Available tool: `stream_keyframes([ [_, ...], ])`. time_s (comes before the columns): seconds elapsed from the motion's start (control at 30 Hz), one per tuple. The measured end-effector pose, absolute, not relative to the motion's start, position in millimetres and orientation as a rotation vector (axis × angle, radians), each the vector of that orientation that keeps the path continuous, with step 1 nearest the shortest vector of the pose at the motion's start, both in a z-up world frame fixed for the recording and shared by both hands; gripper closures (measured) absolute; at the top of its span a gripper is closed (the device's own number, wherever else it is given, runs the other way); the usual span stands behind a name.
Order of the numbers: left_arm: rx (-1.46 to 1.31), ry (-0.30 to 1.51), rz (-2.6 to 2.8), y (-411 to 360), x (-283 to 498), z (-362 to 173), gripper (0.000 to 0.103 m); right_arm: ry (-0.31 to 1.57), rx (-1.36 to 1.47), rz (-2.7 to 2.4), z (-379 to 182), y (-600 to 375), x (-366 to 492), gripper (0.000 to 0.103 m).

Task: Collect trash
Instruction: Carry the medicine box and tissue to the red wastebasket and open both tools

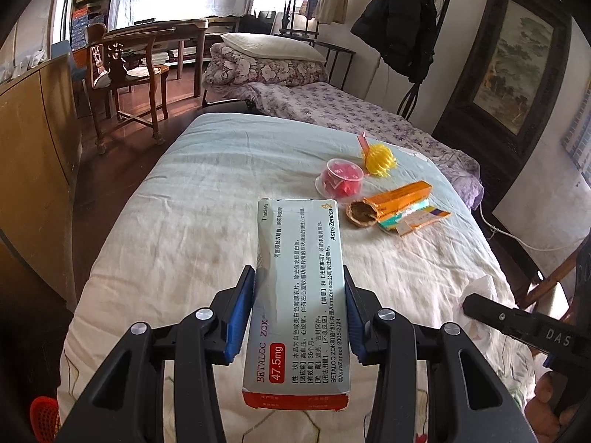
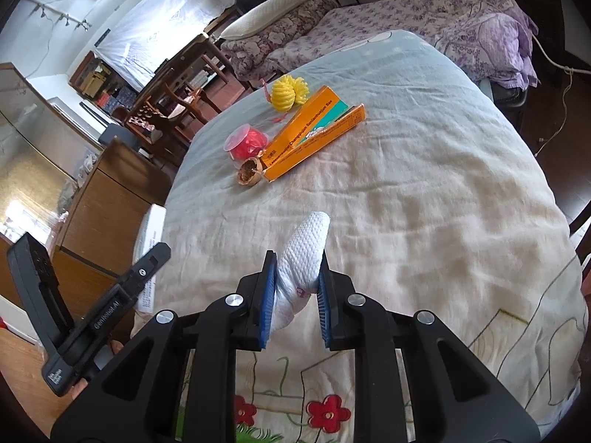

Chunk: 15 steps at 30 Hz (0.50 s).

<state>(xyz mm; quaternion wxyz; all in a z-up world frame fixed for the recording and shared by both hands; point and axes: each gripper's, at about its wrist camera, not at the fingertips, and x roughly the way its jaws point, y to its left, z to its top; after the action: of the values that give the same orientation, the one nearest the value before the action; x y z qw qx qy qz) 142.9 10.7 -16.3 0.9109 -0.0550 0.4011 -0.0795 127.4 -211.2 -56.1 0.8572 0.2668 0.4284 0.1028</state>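
Clamped between the left claw [image 1: 299,317] pads, a grey-and-red cardboard medicine box [image 1: 297,295] projects forward above the bed [image 1: 184,221]. Right claw [image 2: 295,295] pinches a crumpled white paper tissue [image 2: 304,258]; an orange carton [image 2: 306,133] lies well ahead.

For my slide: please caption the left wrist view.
Left gripper jaws clamp a grey-and-red cardboard medicine box above the quilted bed.

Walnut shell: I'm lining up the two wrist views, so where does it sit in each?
Left wrist: walnut shell, right of centre, touching the orange box.
Right wrist, upper left of centre, at that box's near end.
Shared landmark: red cup.
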Motion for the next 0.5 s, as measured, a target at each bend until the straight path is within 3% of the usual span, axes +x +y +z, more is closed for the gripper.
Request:
stream_keyframes([
  [0.5, -0.201, 0.745, -0.211, 47.6, 59.5, 35.4, 0.059, 0.815, 0.509, 0.283, -50.6, -198.3, 81.2, 0.081],
])
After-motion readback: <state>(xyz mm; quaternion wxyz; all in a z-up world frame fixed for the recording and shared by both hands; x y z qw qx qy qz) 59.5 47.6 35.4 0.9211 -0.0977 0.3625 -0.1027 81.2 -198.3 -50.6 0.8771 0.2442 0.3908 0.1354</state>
